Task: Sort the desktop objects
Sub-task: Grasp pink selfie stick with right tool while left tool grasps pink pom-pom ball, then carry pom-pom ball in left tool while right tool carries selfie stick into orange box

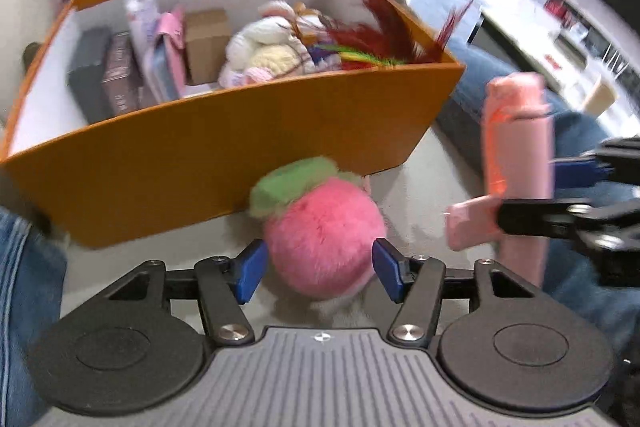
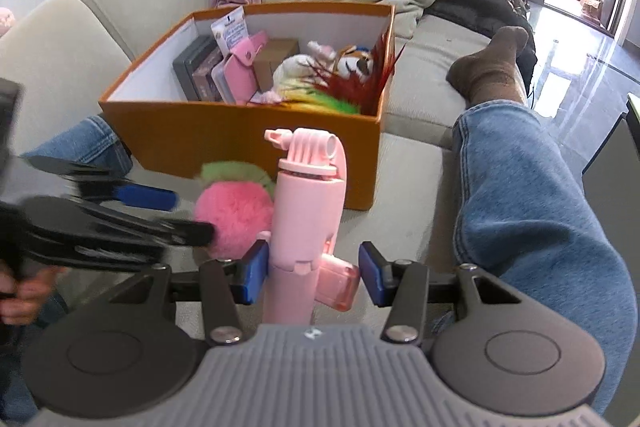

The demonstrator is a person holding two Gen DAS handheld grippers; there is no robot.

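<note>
Our left gripper (image 1: 320, 271) brackets the pink plush strawberry (image 1: 324, 235), contact unclear; our right gripper (image 2: 312, 271) part-open around the upright pink selfie stick (image 2: 306, 227); orange box (image 2: 248, 143) ahead.

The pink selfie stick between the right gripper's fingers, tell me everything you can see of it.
The pink selfie stick is glossy plastic, standing upright between the right gripper's blue pads. Its top carries a pronged camera mount with a thumbscrew; a translucent pink flap sticks out near the bottom. The left pad touches it; the right pad stands apart. Behind it are the fuzzy pink strawberry plush and the orange box.
</note>
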